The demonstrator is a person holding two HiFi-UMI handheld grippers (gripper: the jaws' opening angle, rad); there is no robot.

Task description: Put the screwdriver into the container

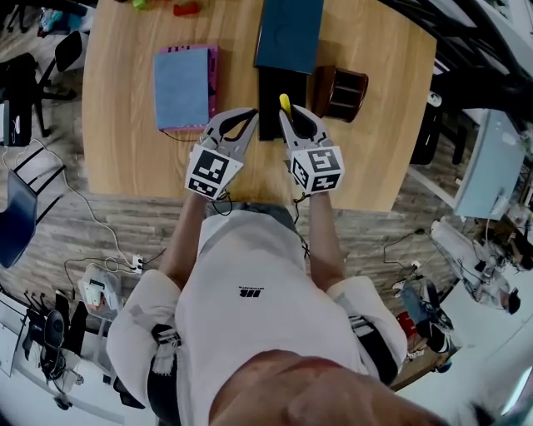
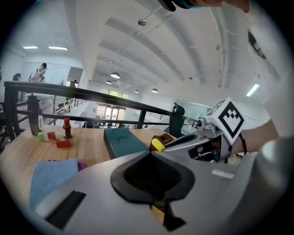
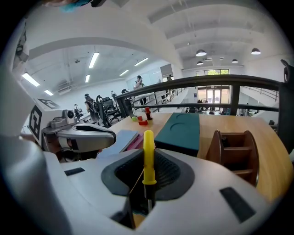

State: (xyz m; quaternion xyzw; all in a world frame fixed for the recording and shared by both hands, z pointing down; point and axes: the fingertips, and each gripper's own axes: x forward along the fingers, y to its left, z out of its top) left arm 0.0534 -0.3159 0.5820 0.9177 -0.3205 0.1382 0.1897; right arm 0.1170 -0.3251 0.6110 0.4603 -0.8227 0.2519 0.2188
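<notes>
A screwdriver (image 1: 285, 103) with a yellow handle (image 3: 148, 153) stands upright between the jaws of my right gripper (image 1: 289, 114), which is shut on it; its thin metal shaft runs down between the pads. Just beyond lies a long dark box (image 1: 269, 98) with a teal lid (image 1: 289, 33) over its far end, seen as a teal slab (image 3: 181, 131) in the right gripper view. My left gripper (image 1: 247, 116) hangs beside the right one, jaws together and empty. The yellow handle tip (image 2: 158, 144) and the right gripper (image 2: 186, 141) also show in the left gripper view.
A brown wooden organiser (image 1: 341, 93) stands right of the dark box. A blue cloth on a pink pad (image 1: 181, 86) lies to the left. Red and green blocks (image 1: 185, 9) and a small bottle (image 2: 67, 127) sit at the far edge of the wooden table (image 1: 125, 150).
</notes>
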